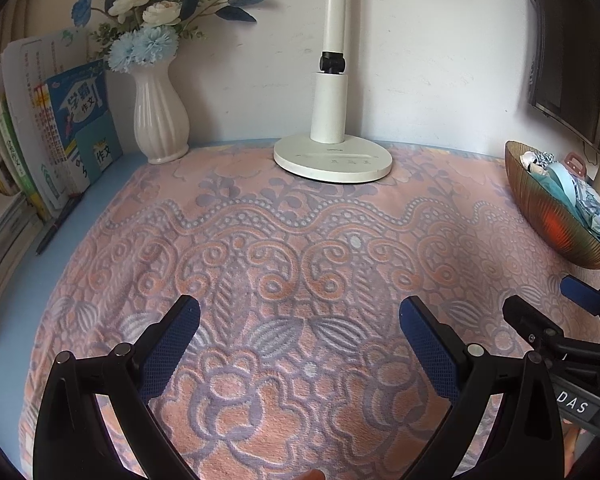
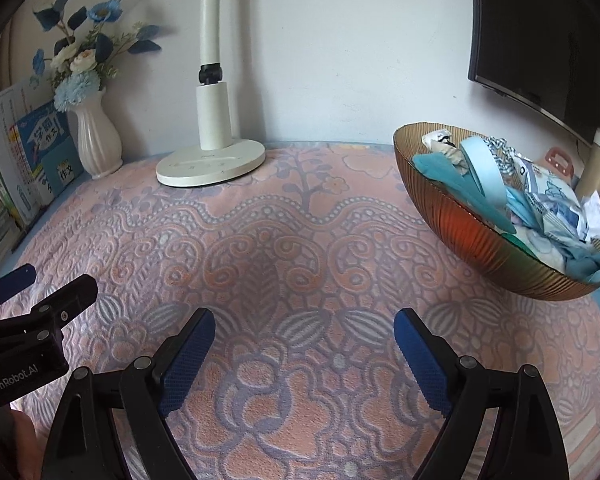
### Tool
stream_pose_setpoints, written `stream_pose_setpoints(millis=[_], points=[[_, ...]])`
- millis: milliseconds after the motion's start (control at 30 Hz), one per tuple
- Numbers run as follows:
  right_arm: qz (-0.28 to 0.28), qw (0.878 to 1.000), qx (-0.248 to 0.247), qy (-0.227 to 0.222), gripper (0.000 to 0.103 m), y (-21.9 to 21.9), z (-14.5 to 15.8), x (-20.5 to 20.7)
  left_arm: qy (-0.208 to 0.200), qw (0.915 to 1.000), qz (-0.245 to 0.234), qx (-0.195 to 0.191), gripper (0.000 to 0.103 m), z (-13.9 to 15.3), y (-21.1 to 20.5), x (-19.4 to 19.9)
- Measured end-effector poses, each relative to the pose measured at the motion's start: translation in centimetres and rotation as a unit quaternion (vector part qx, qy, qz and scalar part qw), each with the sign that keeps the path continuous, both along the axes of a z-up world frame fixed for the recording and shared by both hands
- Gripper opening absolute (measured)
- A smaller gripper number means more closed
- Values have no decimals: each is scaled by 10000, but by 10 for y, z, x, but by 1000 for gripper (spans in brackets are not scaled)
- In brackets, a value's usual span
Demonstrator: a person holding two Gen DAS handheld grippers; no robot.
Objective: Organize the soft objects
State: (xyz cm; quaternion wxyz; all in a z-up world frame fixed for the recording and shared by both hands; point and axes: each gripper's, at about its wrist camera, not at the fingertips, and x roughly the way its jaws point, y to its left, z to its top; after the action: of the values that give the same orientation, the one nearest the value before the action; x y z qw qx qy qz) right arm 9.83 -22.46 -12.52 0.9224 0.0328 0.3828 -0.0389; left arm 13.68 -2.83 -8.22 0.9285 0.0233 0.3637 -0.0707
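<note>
A ribbed amber bowl stands at the right on a pink and lilac patterned towel. It holds a heap of soft blue and white items, among them a light blue band. The bowl also shows at the right edge of the left wrist view. My left gripper is open and empty above the towel. My right gripper is open and empty above the towel, left of and nearer than the bowl. Each gripper shows at the other view's edge.
A white desk lamp stands at the back middle. A white vase of blue flowers and leaning books are at the back left, with a pen beside them. A dark monitor and a beige cup are at the right.
</note>
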Motion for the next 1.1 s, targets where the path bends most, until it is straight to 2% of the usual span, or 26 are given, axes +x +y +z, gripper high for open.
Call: stream_pose_setpoints(millis=[300,500,1100], points=[[-29,9999,-36,104,92,1,-3,4,26,9999,66,113,100,-1,-1,0],[-45,9999,-26,110,92,0,-4,4,192,9984,166,501,101,-6,-9,4],[-12,9998,-34,200,92,1,-6,6,244,9988,158,390,101,-6,-5,4]])
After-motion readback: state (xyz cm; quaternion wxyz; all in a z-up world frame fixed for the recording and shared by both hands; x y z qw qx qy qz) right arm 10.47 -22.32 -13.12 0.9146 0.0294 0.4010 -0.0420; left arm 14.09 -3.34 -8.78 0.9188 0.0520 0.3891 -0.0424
